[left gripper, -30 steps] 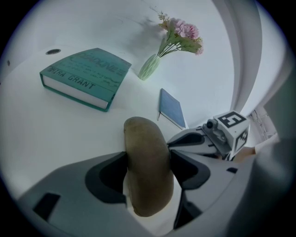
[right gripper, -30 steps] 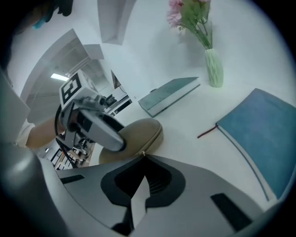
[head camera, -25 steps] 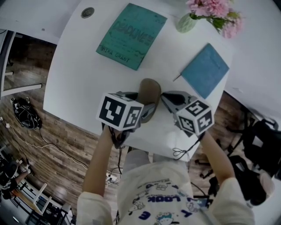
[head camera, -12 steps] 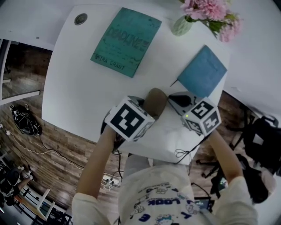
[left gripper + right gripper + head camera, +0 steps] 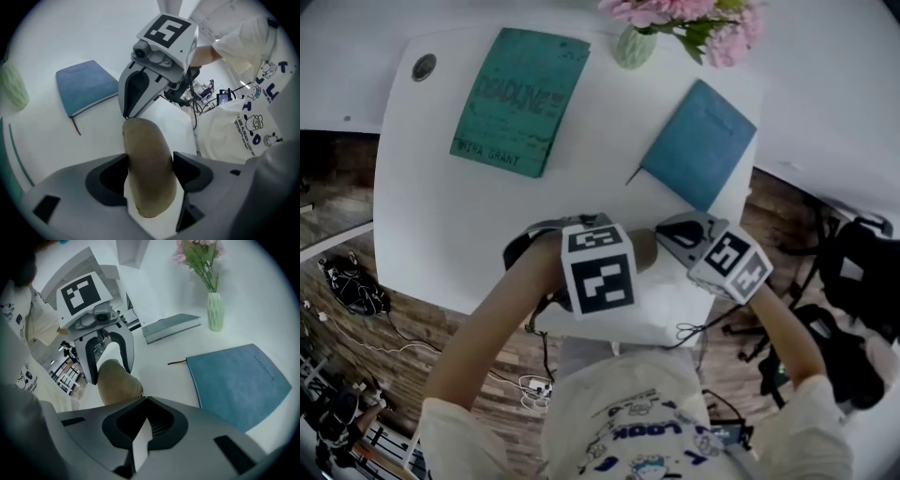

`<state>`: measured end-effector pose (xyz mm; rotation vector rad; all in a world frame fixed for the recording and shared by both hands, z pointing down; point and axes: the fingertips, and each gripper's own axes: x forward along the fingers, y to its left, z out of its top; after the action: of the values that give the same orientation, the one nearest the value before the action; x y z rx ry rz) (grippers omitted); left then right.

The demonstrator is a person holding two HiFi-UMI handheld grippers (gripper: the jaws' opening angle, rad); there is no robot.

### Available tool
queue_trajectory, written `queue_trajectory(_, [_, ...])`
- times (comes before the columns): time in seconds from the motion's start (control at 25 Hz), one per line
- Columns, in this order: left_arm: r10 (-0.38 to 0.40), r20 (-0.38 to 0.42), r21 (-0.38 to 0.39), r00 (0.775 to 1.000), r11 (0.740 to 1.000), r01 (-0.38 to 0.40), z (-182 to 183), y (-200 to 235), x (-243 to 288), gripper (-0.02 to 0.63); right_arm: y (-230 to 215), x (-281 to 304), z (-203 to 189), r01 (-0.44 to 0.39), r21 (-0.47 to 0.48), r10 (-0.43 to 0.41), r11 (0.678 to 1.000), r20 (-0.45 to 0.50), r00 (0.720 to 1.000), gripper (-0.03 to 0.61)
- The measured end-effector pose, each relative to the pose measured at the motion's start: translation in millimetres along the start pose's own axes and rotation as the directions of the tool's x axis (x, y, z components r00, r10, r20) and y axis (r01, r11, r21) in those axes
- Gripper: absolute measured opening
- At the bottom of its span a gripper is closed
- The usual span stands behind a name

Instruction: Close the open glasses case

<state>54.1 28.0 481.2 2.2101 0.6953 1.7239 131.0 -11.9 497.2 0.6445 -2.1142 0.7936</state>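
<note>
Both my forearms reach forward over the near edge of a white table [image 5: 441,234], each gripper angled steeply down. My left gripper [image 5: 150,171] is clamped on a tan glasses case [image 5: 145,140], one jaw pressing each long side. My right gripper [image 5: 143,399] has its jaws pressed together with nothing between them, and its tip sits at the far end of the case. The case lies flat near the table's front edge, between the two grippers. Its long axis runs from one gripper to the other, in line with my left gripper. I cannot tell whether its lid is fully down. A blue notebook [image 5: 701,142] lies beyond it.
</note>
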Motion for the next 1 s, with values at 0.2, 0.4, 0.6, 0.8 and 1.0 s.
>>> queue_trajectory(0.2, [-0.066, -0.092, 0.101, 0.994, 0.992, 0.076, 3, -6, 5, 0.298, 6, -2, -11, -0.035, -0.034, 0.034, 0.999, -0.015, 0.999, 0.000])
queue_trajectory(0.4, [-0.096, -0.211, 0.125, 0.973, 0.984, 0.124, 3, -7, 9, 0.305, 5, 1, -12, -0.033, -0.057, 0.032, 0.998, -0.014, 0.999, 0.000])
queue_trajectory(0.6, [-0.116, -0.100, 0.050, 0.988, 0.991, 0.121, 4, -6, 9, 0.307, 5, 1, -15, -0.018, -0.041, 0.019, 0.999, 0.009, 1.000, 0.002])
queue_trajectory(0.8, [-0.042, 0.078, -0.043, 0.996, 0.998, 0.045, 3, -1, 2, 0.307, 4, -17, -20, 0.028, 0.009, -0.029, 1.000, 0.046, 0.999, 0.156])
queue_trajectory(1.0, [0.163, 0.423, -0.204, 0.891, 0.976, -0.081, 16, 12, -45, 0.305, -1, -47, -13, 0.145, 0.157, -0.177, 0.977, 0.220, 0.959, 0.172])
